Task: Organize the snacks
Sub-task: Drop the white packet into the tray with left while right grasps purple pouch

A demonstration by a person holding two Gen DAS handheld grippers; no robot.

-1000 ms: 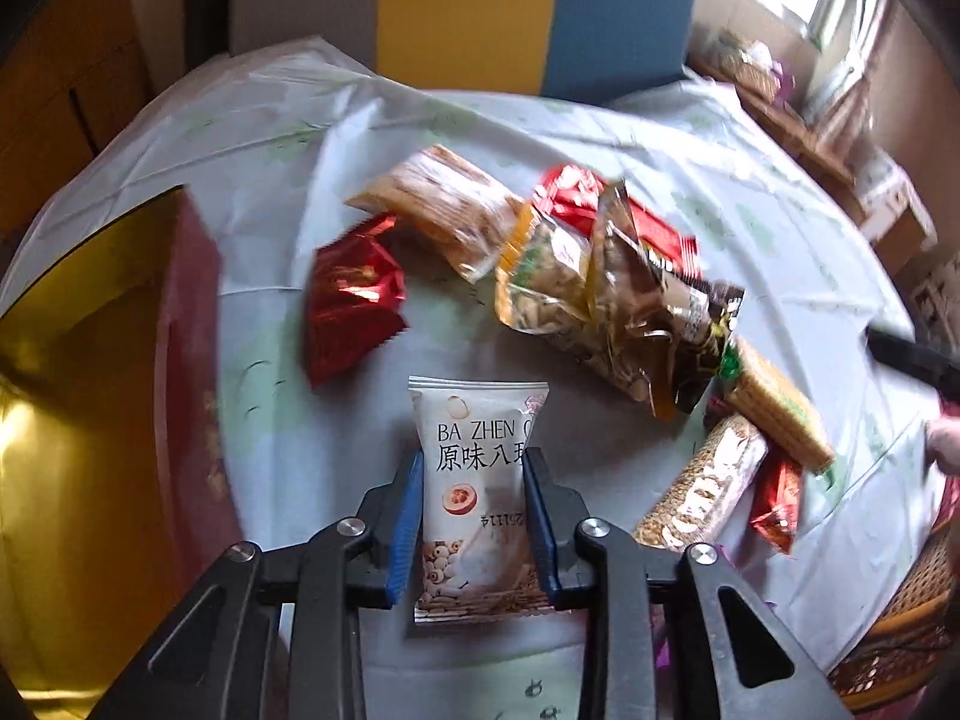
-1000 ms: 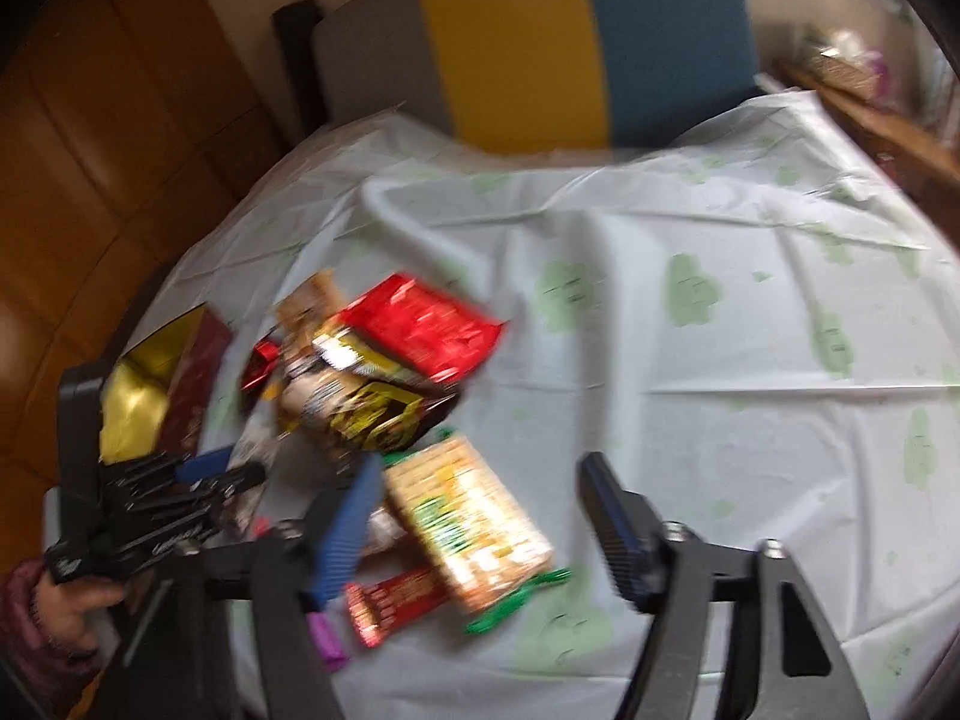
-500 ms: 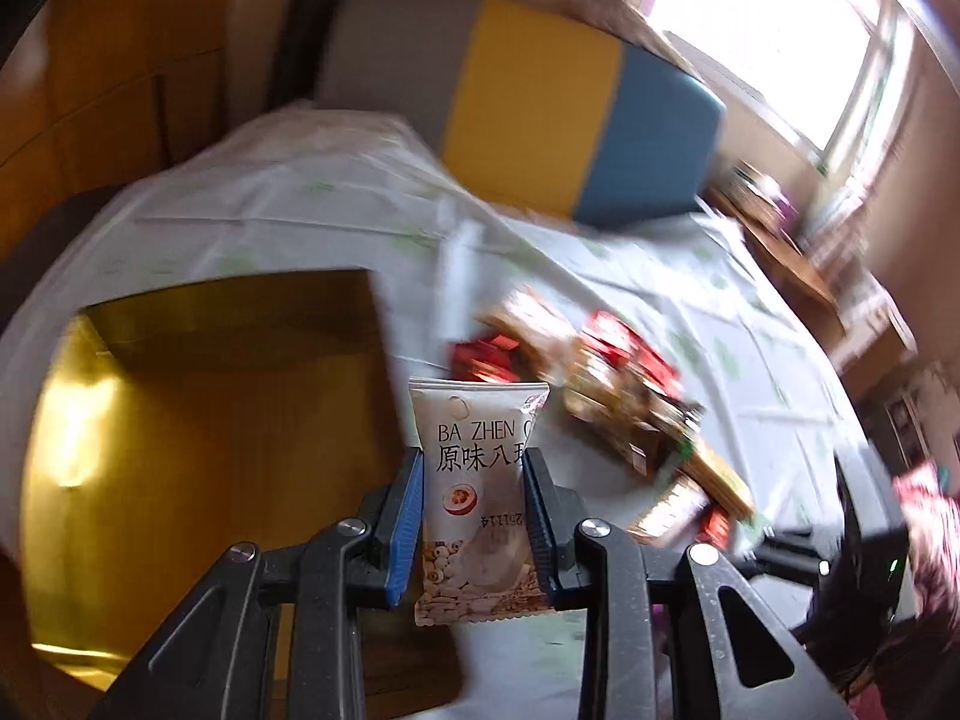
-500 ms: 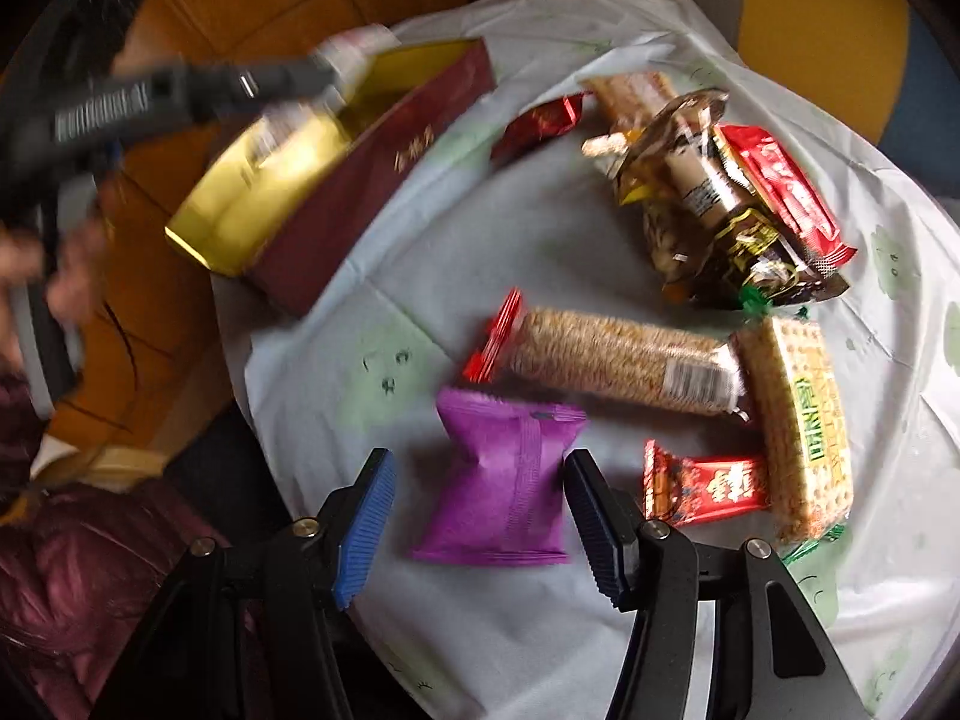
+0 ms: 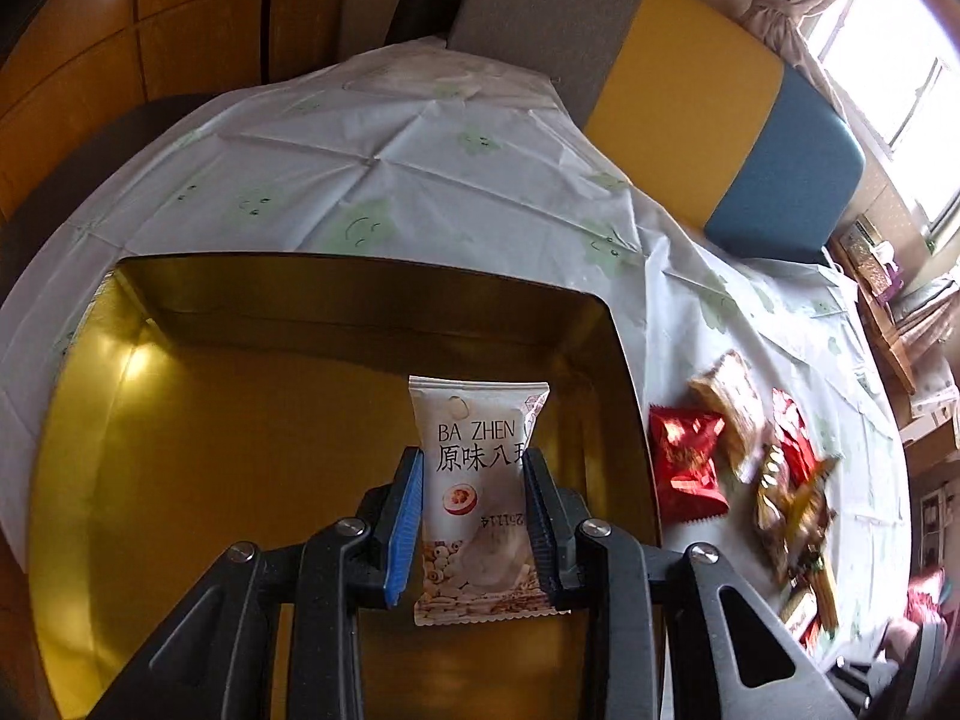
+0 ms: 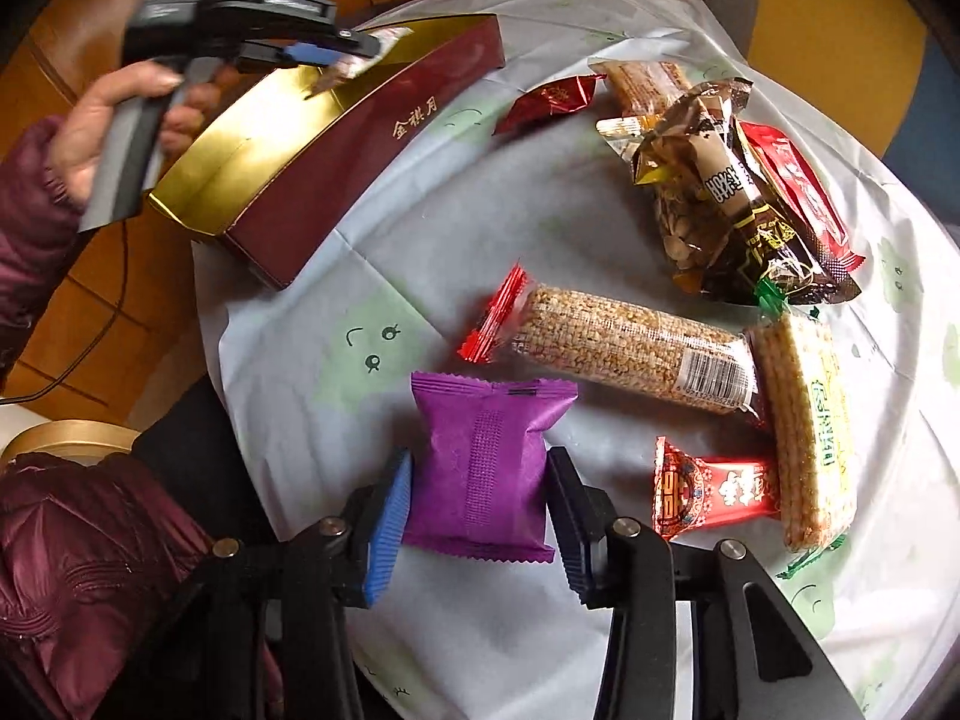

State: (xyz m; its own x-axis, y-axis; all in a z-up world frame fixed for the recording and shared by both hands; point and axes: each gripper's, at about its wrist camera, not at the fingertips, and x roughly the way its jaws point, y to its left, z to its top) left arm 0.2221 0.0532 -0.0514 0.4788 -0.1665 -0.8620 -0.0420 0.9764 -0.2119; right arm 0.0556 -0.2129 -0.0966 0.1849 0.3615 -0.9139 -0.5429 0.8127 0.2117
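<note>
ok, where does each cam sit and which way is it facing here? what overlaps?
Left wrist: on the left claw, looking steeply down into the gold box; its fingers clamp the white snack packet.
Right wrist: on the right claw, looking down at the table edge; it has just closed onto the purple packet; sleeve and left hand visible.
Shared: the box, the white packet, the red foil packet and the snack pile.
</note>
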